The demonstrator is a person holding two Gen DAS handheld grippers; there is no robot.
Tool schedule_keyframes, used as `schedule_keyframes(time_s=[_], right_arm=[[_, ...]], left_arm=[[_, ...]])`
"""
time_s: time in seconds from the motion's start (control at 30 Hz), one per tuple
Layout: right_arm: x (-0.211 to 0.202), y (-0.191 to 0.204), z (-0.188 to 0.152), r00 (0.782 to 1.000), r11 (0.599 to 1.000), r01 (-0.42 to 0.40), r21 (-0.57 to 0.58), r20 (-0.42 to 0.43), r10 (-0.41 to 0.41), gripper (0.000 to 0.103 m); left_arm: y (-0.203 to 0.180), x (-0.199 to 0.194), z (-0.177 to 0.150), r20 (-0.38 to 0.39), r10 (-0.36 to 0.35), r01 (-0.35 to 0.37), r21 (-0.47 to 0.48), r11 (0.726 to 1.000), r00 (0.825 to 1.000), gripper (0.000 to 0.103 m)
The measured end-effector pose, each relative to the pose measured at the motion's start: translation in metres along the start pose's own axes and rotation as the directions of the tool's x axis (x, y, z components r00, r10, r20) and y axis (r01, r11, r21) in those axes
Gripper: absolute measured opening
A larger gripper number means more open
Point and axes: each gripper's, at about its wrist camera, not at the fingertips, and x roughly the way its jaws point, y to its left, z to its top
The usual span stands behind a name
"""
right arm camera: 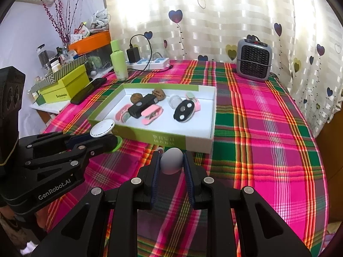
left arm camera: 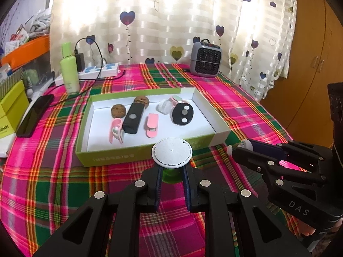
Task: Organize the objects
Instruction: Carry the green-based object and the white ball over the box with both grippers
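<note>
My left gripper (left arm camera: 171, 174) is shut on a small green item with a round white disc top (left arm camera: 172, 153), held just in front of the green-sided box (left arm camera: 111, 157). From the right wrist view the same disc (right arm camera: 102, 128) shows at the left gripper's tips (right arm camera: 111, 141). My right gripper (right arm camera: 171, 163) is shut on a pale grey-lilac egg-shaped object (right arm camera: 171, 160), also near the box's (right arm camera: 165, 138) front wall. In the left wrist view the right gripper (left arm camera: 235, 150) points left with that object's end poking out. The box holds two walnuts, pink clips, a black bar and a black oval piece.
The plaid cloth (left arm camera: 246, 111) covers the table. A grey mini heater (left arm camera: 205, 59) stands at the back right, a green bottle (left arm camera: 69, 70), a power strip (left arm camera: 100, 70) and a phone (left arm camera: 35, 115) at the back left. Lime boxes (right arm camera: 64, 83) crowd the left side.
</note>
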Motion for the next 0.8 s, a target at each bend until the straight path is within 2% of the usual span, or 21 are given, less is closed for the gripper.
schedule_keyframes(time_s=[0.33,0.8], right_arm=[[0.008,0.002,0.018,1.0,1.0,-0.012,-0.008,0.012,0.012,0.023],[0.036,-0.007,0.04,1.0,1.0,-0.011,0.0,-0.005,0.011,0.023]], left_arm=[[0.014,0.002,0.013,0.009,0.016,-0.016,-0.019,1.0,1.0,0.015],[0.027,0.024,0.03,-0.007,0.02,-0.02,-0.037,0.999,1.0,0.015]])
